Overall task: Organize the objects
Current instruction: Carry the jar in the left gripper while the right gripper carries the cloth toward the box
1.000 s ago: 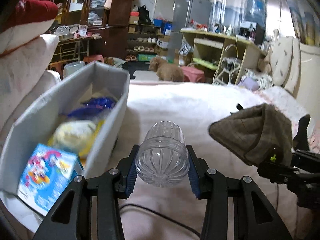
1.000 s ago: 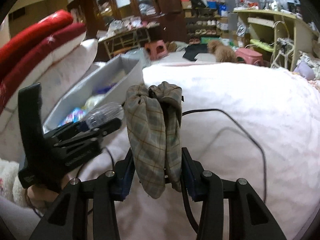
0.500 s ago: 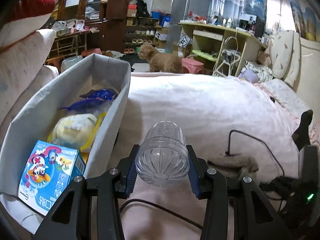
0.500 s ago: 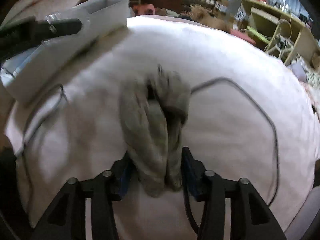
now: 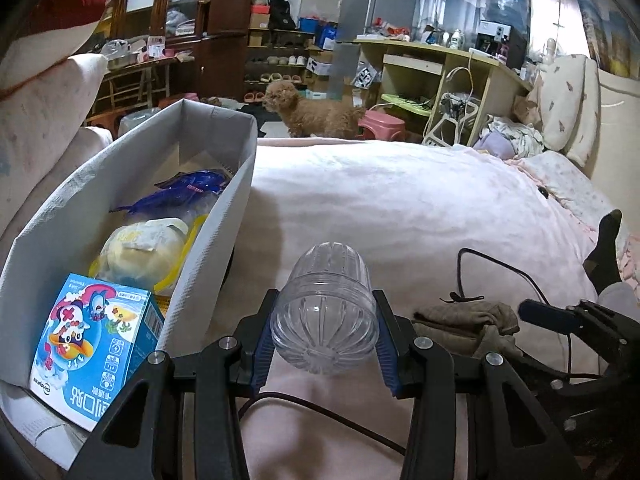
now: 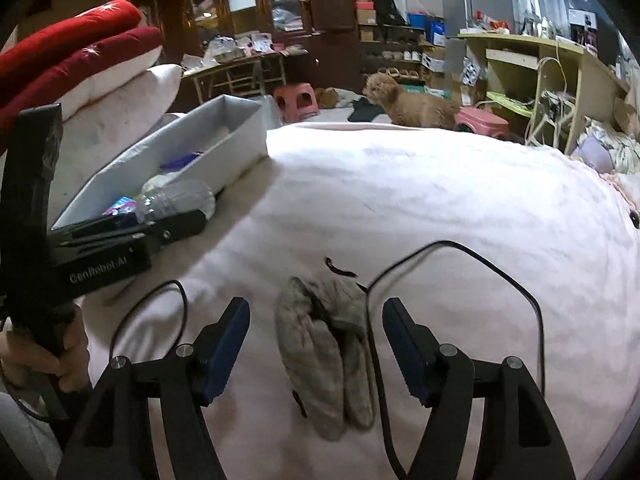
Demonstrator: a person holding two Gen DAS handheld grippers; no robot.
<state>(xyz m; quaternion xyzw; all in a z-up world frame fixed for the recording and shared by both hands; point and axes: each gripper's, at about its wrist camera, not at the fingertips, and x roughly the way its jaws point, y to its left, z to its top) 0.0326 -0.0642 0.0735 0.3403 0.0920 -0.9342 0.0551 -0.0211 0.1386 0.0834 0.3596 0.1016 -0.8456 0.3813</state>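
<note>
My left gripper (image 5: 325,340) is shut on a clear plastic bottle (image 5: 325,320), held over the pink bed just right of the grey storage box (image 5: 208,248). The bottle also shows in the right wrist view (image 6: 176,200), beside the box (image 6: 240,148). My right gripper (image 6: 316,344) is open, its jaws on either side of a folded plaid cloth (image 6: 324,352) that lies on the bed. The cloth also shows in the left wrist view (image 5: 468,320), with the right gripper (image 5: 560,320) next to it.
The box holds a blue carton (image 5: 92,344), a yellow packet (image 5: 144,252) and a blue wrapper (image 5: 188,192). Black cables (image 6: 500,280) loop over the bed. Pillows (image 6: 80,64) stack behind the box. A brown dog (image 6: 408,104) stands beyond the bed.
My right gripper lowered the plaid cloth onto the bed and opened, letting it go. My left gripper kept hold of the bottle and stayed beside the box.
</note>
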